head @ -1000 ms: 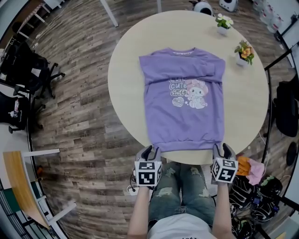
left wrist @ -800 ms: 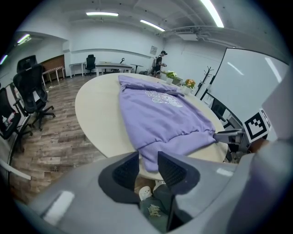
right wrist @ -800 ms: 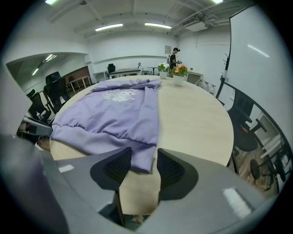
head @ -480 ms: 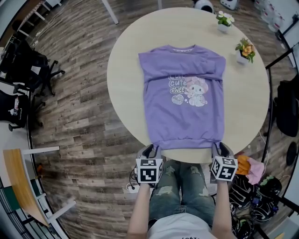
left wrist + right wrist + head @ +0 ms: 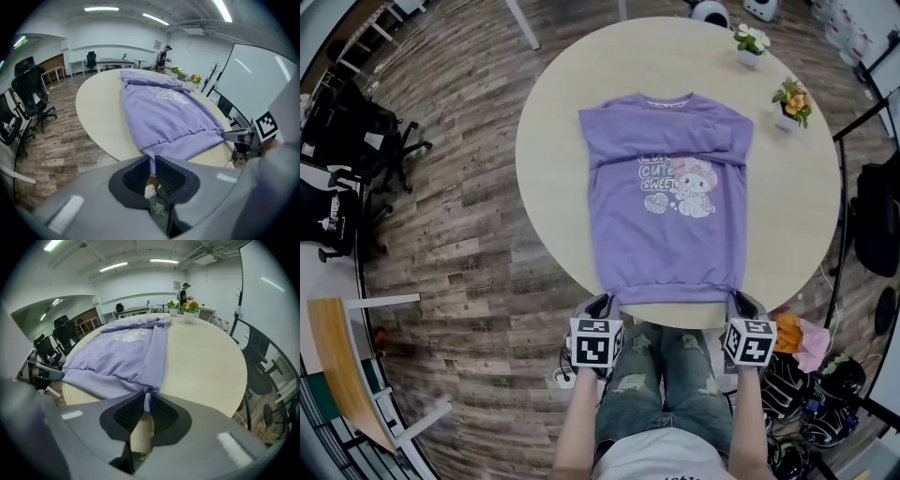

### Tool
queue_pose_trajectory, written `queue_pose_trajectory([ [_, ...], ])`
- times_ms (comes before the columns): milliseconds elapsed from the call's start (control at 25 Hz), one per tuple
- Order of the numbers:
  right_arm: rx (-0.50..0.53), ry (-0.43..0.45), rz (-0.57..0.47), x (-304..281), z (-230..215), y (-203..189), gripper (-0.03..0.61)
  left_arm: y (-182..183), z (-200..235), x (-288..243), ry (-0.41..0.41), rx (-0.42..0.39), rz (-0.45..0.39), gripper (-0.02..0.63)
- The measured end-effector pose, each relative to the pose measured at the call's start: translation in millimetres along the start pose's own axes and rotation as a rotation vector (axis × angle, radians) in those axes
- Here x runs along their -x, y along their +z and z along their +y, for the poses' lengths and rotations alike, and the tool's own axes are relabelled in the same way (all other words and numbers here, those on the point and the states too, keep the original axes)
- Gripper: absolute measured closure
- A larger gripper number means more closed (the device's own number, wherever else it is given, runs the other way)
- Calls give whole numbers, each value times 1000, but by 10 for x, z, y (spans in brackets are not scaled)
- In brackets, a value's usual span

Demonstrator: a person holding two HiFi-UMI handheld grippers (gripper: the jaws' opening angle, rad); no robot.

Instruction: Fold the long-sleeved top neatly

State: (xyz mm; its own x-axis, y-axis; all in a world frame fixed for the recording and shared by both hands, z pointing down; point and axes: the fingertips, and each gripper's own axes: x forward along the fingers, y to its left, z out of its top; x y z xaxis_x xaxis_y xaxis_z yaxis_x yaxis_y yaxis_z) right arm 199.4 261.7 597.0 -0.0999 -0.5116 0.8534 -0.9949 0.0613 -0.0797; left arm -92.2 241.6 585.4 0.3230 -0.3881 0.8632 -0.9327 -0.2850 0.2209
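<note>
On the round desk (image 5: 553, 122) the purple long-sleeved top (image 5: 667, 216) lies flat and face up, with the neckline away from you. Its hem (image 5: 670, 292) is at the near edge.

Sleeves: both look folded in across the chest already. A ridge runs side to side just above the cartoon print (image 5: 680, 183). Body: not yet folded, full length laid out.

Left gripper (image 5: 602, 305): its fingers (image 5: 137, 176) are closed on the left hem corner, with ribbed cloth pinched between the pads.

Right gripper (image 5: 742, 302): its fingers (image 5: 129, 412) have just been closing. They now pinch the right hem corner, with only a thin fold of cloth between them.

Both grippers sit at the desk's near edge, angled down, with the hem running between them.

Judgement: you are at the start of the bottom-to-top fold. What is left is to lift the hem, carry it up toward the neckline, lay it square and smooth it. One more fold may follow.

Two flower pots (image 5: 749, 45) stand at the far right of the desk, well apart from the top and clear of the fold path.
</note>
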Motion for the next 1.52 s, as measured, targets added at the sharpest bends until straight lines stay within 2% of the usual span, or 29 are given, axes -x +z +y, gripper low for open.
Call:
queue_pose_trajectory([
  [400,63,1,104,190,52,-304,508,-226,-17,137,-9,-61,60,572],
  [600,65,-7,107,270,64,-238,509,-162,-28,199,-13,-83,41,572],
  [720,76,-11,85,304,59,-91,511,-53,-30,238,-2,-87,33,572],
  [1040,100,-12,-11,369,-1,444,512,439,-2,356,37,-102,-60,574],
  [1520,131,46,-137,259,-110,1445,512,1334,61,420,118,-97,-176,574],
])
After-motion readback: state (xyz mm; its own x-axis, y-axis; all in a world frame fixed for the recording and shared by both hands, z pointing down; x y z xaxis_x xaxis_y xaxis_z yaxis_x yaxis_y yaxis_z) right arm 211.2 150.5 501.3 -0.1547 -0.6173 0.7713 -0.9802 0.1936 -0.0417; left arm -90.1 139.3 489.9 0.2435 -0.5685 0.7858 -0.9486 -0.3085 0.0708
